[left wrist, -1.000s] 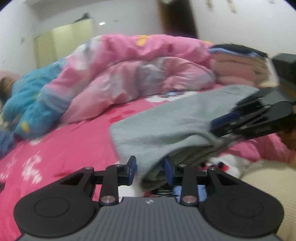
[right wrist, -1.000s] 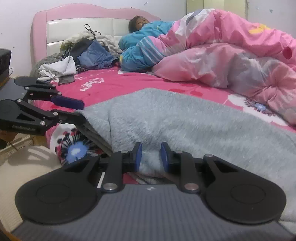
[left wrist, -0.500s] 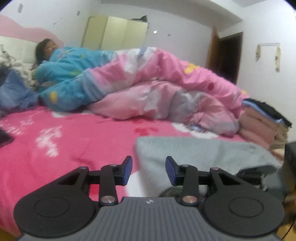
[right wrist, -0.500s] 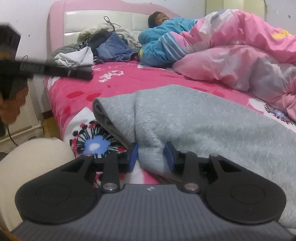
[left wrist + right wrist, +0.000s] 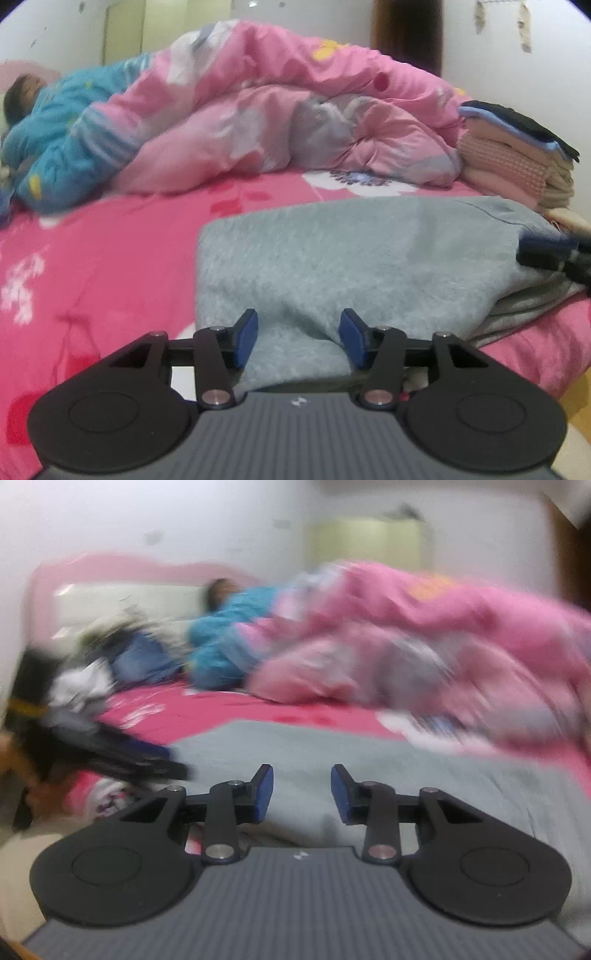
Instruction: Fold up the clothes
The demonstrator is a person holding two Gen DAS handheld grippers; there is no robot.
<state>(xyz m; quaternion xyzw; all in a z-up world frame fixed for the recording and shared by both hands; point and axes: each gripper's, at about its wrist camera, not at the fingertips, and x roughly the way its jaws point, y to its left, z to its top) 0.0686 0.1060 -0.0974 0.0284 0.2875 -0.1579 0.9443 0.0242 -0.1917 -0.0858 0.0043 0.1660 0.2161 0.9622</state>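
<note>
Pink floral bedding covers the bed [image 5: 110, 266] that carries everything. Nearest the left wrist camera, the left gripper [image 5: 299, 338] has its jaws apart, having just been opening; a bulge of the grey garment [image 5: 354, 254] lies between the blue pads, which do not press on it. The right gripper [image 5: 302, 794] hovers over the same folded garment with its jaws partly apart and nothing clamped between them; this view is smeared by motion. The garment lies flat at the near edge of the bed, its layered edges showing at the right. Beyond it, a stack of folded clothes [image 5: 517, 155] sits at the right, a rumpled pink quilt [image 5: 295, 122] stretches across the middle, and a person in blue [image 5: 62, 122] lies by the headboard.
</note>
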